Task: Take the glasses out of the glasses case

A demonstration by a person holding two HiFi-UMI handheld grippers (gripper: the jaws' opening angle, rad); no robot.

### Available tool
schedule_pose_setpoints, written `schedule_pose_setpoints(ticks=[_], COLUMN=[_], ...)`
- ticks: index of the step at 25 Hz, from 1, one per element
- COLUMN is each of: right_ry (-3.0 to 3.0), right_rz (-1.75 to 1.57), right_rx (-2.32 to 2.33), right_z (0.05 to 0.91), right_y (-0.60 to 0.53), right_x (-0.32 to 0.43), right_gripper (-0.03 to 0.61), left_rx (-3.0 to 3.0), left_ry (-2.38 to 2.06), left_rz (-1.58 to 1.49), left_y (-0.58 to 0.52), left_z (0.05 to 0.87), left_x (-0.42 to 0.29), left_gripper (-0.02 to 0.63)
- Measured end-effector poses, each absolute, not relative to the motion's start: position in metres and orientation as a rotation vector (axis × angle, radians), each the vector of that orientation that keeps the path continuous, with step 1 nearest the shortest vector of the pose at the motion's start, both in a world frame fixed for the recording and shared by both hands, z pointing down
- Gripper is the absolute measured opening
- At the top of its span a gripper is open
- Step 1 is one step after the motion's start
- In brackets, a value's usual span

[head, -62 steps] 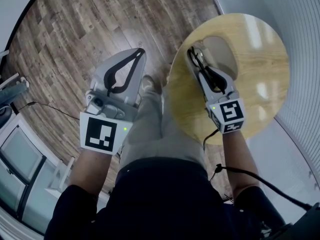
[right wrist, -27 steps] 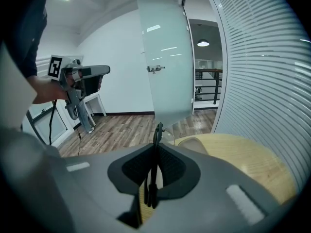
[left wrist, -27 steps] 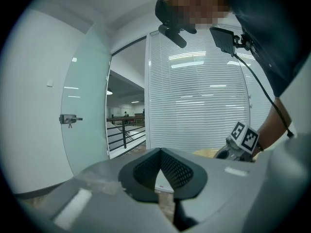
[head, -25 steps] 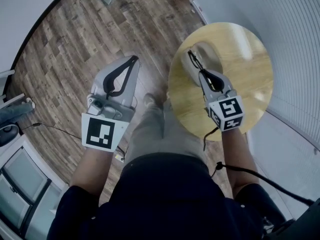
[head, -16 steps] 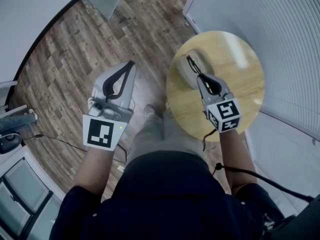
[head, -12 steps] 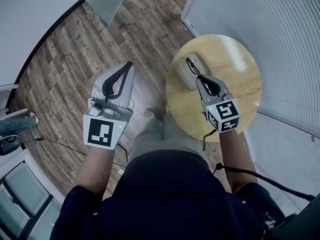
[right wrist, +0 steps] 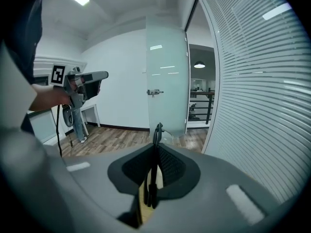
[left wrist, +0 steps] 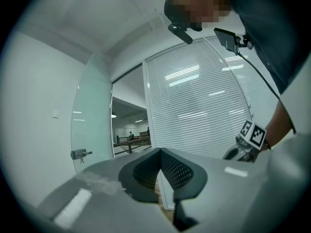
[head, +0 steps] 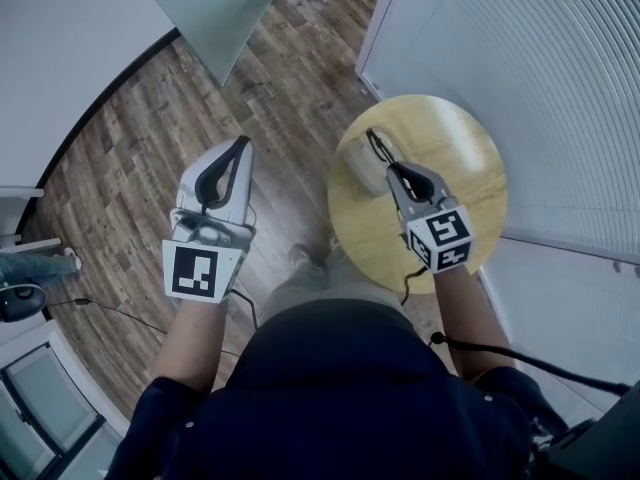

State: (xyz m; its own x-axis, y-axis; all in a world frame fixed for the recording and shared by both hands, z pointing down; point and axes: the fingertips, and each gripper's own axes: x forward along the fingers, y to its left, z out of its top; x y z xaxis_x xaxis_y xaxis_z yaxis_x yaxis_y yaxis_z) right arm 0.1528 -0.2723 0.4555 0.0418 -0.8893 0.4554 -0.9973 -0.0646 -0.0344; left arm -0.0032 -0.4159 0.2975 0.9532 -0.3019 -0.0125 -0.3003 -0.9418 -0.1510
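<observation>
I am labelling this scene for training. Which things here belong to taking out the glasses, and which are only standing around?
Belong to the job:
- glasses, clamped in the shut right gripper
- grey glasses case
- round wooden table under the case

Only around:
- left gripper, shut and empty, off the table
- glass door
- window blinds
- wooden floor

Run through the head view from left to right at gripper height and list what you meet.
Left gripper, over the wood floor → glasses case at the round table's left edge → right gripper, shut on the glasses → slatted blinds.
</observation>
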Motion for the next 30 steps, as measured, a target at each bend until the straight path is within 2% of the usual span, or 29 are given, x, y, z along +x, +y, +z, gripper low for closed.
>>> schedule_pose_setpoints(ticks=[22, 30], right_ry=[-2.042, -2.039], right_rz=[0.467, 0.419], right_rx=[2.205, 2.239], right_z=[0.388, 0.351], right_y=[-0.234, -0.212], right_x=[0.127, 0.126], right_gripper=[0.034, 0.034], left_rx=[-2.856, -2.875], left_ry=[0.513, 0.488], left_rz=[0.233, 0.197], left_y=[-0.392, -0.379], left_z=[0.215, 0.198], left_x=[-0.070, -0.074], left_gripper=[0.005, 0.005])
